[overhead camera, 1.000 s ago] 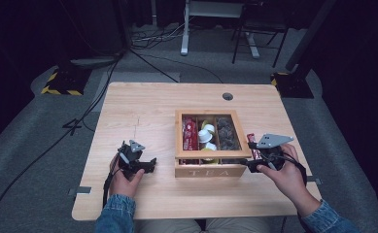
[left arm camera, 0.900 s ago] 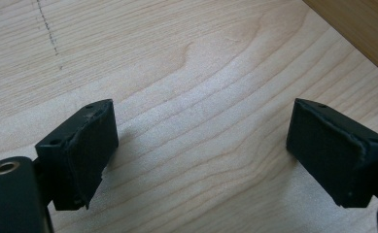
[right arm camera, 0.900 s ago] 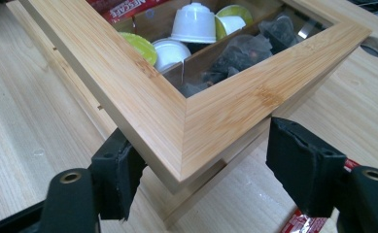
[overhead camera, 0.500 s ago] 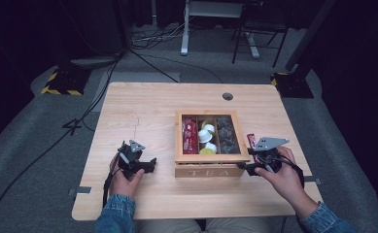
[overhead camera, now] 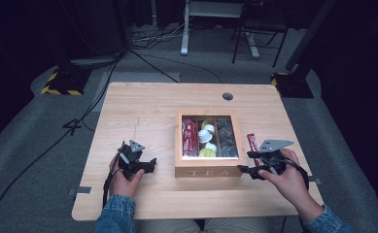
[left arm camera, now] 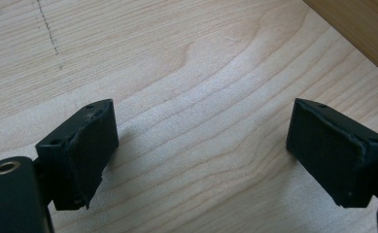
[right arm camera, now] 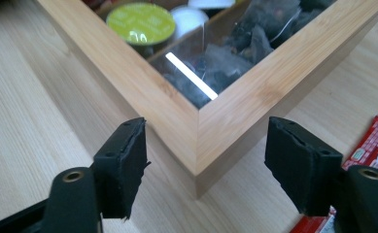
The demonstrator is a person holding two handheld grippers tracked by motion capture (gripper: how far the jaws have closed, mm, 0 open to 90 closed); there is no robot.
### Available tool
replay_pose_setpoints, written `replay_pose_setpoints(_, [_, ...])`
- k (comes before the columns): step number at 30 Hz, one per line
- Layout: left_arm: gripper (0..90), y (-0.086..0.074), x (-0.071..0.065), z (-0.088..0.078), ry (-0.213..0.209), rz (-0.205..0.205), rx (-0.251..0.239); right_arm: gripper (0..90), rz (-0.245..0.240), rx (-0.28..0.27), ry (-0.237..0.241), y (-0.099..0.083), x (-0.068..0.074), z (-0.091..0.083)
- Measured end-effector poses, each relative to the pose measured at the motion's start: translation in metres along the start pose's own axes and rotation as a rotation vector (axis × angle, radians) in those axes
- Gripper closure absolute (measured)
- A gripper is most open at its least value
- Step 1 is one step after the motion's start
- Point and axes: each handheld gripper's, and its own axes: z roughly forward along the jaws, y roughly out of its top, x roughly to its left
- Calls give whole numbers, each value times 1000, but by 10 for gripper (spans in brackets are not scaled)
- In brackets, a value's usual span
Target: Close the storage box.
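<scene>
A wooden tea box with a windowed lid stands mid-table, with red sachets, capsules and dark tea bags inside. My right gripper sits at its front right corner. In the right gripper view the jaws straddle that corner. They have just been opening, and the pads stand clear of the wood. My left gripper rests left of the box. In the left gripper view it is open over bare table, nothing between its pads.
A red sachet lies on the table just right of the box, close to my right gripper, and it is also in the right gripper view. A cable hole sits near the far edge. Bare wood stretches left of the box.
</scene>
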Motion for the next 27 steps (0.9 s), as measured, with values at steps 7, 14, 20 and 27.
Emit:
replay_pose_setpoints(7, [120, -3, 1, -3, -16, 11, 0, 314, 9, -94, -31, 13, -17, -15])
replay_pose_setpoints(14, [120, -4, 3, -4, -29, 29, -3, 306, 41, -157, -33, 17, -36, -24])
replay_pose_setpoints(20, [120, -5, 5, -5, -41, 37, -2, 300, 71, -180, -72, 14, -57, -35])
replay_pose_setpoints(27, [120, -5, 7, -5, -42, 44, -1, 299, 114, -165, -109, -4, -84, -38])
